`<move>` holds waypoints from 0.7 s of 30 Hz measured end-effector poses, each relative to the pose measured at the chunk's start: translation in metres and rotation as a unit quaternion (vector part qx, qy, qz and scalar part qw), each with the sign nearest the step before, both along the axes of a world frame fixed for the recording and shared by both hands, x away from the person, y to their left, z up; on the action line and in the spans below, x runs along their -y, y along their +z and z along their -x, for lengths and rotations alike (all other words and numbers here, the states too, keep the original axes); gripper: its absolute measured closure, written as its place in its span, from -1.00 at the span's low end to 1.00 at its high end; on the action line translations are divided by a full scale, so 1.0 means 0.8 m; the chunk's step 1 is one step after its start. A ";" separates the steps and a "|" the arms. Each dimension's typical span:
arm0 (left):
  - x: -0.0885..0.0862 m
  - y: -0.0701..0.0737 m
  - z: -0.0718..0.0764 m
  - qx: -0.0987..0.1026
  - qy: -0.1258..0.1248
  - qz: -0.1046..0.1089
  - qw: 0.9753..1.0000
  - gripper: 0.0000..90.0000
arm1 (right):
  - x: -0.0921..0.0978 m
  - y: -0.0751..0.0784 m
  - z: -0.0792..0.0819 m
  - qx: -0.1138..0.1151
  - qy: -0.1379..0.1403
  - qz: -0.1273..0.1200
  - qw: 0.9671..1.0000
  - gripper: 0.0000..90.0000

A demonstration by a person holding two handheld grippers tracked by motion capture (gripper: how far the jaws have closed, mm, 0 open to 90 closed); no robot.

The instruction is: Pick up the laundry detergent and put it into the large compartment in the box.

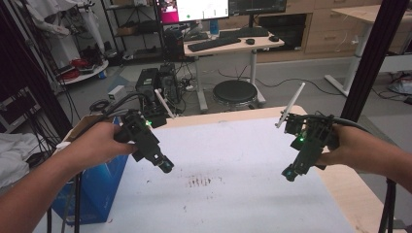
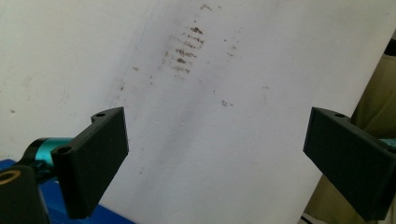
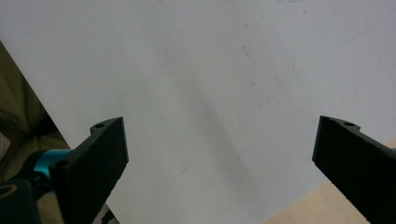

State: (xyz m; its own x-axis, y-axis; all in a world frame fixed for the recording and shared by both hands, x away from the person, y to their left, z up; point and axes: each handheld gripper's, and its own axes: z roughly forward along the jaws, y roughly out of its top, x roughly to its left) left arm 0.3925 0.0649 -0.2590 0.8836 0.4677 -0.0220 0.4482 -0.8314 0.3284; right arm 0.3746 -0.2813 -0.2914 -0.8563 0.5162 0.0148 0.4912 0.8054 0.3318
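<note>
Hands come in from the bottom of the high view, each holding a gripper above a white sheet (image 1: 233, 155) that covers most of the surface (image 1: 347, 189). No object lies between them to be handled; the sheet carries only a patch of short brown smudge marks (image 1: 199, 181) near its middle, seen again in the left gripper view (image 2: 184, 53) as a stack of short parallel streaks.

The left gripper (image 1: 165, 166) is held over the left part of the sheet, its long axis slanting down toward the middle of the surface, a white antenna (image 1: 164, 103) rising from its back end. In its own view its fingers (image 2: 95, 156) stand wide apart with bare sheet between them. The left hand (image 1: 94, 143) wraps the body.

The right gripper (image 1: 290, 173) mirrors it over the right part of the sheet, its long axis slanting down and inward, with its own white antenna (image 1: 291, 104) pointing up and away. Its fingers (image 3: 95, 161) are likewise spread wide over the sheet, a strip of light wood showing at the lower right corner. The right hand (image 1: 352, 145) grips it from the side.

Just beside the surface's left edge stands a blue box (image 1: 99, 187). Beyond the far edge are a round black stool (image 1: 235, 92) and a desk with a keyboard (image 1: 214, 43) and monitor (image 1: 201, 9).
</note>
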 end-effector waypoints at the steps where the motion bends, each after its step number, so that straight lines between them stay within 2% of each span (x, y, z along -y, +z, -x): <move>1: 0.003 -0.002 -0.002 -0.002 -0.005 0.004 1.000 -0.85 | 0.001 0.000 0.000 0.000 -0.001 -0.001 1.000 -0.94; 4: 0.008 -0.004 -0.004 -0.007 -0.018 0.010 1.000 -0.85 | 0.002 0.000 -0.001 0.001 -0.002 -0.002 1.000 -0.94; 7: 0.010 -0.004 -0.004 -0.003 -0.014 0.011 1.000 -0.85 | 0.003 0.000 -0.002 0.002 -0.001 -0.002 1.000 -0.94; 8: 0.016 -0.005 -0.006 0.003 0.001 0.009 1.000 -0.85 | 0.003 0.000 -0.002 0.002 -0.002 -0.002 1.000 -0.94; 13: 0.023 -0.003 -0.004 0.005 -0.005 0.016 1.000 -0.85 | 0.001 0.001 -0.001 0.002 -0.001 -0.003 1.000 -0.94; 21: 0.034 -0.003 0.000 0.002 -0.013 0.006 1.000 -0.85 | -0.002 0.002 0.003 0.005 0.001 -0.002 1.000 -0.95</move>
